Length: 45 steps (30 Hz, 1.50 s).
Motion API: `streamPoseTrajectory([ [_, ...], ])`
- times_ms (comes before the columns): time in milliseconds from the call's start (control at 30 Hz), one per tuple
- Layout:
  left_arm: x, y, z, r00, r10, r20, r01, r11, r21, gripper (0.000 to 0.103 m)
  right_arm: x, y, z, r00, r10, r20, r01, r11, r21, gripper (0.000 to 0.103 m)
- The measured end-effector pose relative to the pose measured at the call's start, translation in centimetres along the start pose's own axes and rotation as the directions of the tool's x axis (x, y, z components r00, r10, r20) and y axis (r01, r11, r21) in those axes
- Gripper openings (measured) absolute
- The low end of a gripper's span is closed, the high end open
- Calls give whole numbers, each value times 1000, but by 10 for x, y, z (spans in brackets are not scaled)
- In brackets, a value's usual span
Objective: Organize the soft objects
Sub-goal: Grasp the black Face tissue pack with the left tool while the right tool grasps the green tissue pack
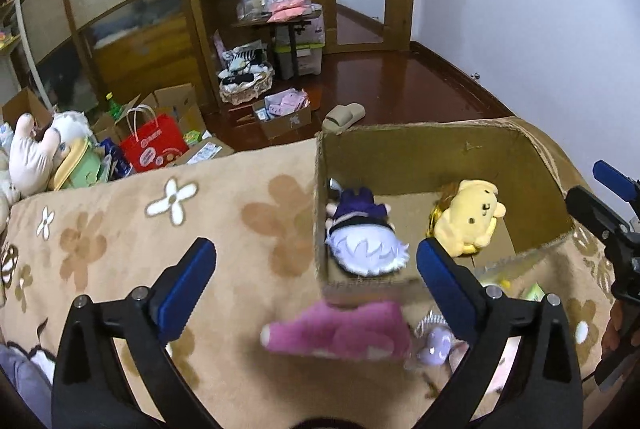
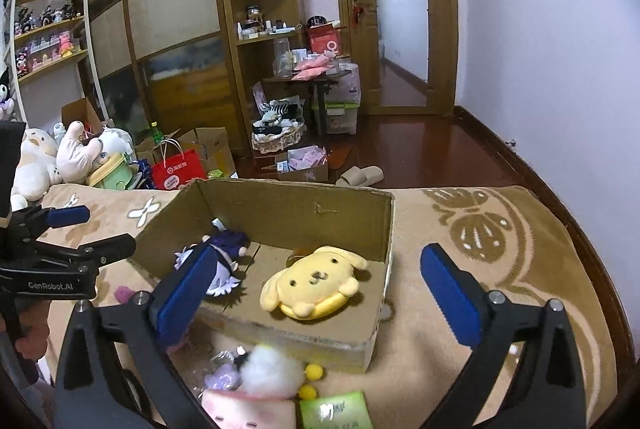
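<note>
An open cardboard box (image 1: 400, 149) sits on a beige flowered blanket (image 1: 120, 229). Inside it lie a white-haired doll in purple (image 1: 364, 241) and a yellow dog plush (image 1: 468, 217). My left gripper (image 1: 316, 257) is open over the box's near left corner. A blurred pink plush (image 1: 340, 333) shows low between its fingers, and neither pad touches it. My right gripper (image 2: 320, 261) is open above the yellow dog plush (image 2: 316, 281) and holds nothing. In front of the box (image 2: 300, 189) lie a pink plush with a white pompom (image 2: 248, 405) and a small purple charm (image 2: 224, 377).
A green packet (image 2: 336, 413) lies at the near edge of the blanket. Big plush toys (image 2: 76, 153), a red paper bag (image 2: 178, 169) and cardboard boxes crowd the floor beyond the blanket. A slipper (image 2: 360, 175) lies on the wooden floor by the door.
</note>
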<state>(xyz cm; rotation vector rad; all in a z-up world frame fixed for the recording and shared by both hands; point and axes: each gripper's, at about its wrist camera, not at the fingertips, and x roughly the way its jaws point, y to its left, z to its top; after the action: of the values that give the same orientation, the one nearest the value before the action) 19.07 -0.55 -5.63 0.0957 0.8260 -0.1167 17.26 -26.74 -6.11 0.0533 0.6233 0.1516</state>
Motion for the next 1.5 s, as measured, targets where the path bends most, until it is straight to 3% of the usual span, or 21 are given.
streamPoseTrajectory([
  [367,-36,6,-25,999,1,-51,-1,1000,3,100,-42,1,-24,999,-27,-21,28,1000,11,103],
  [500,-43,2,-35,997,38,-67,-36,999,31,100,-52,-5,-37,999,-22,-40,24,998,55,103],
  [900,-55,4,-59,991,31,-129,-28,999,27,100,-66,-24,-67,993,-45,-105,61,987,151,103],
  [1267,-51,-15,-71,982,-22,-187,33,998,54,100,-58,-7,-75,987,-60,-151,72,994,77,103],
  [1500,-36,-39,-80,966,-63,-250,91,991,101,100,-40,-5,-84,973,-46,-226,60,997,57,103],
])
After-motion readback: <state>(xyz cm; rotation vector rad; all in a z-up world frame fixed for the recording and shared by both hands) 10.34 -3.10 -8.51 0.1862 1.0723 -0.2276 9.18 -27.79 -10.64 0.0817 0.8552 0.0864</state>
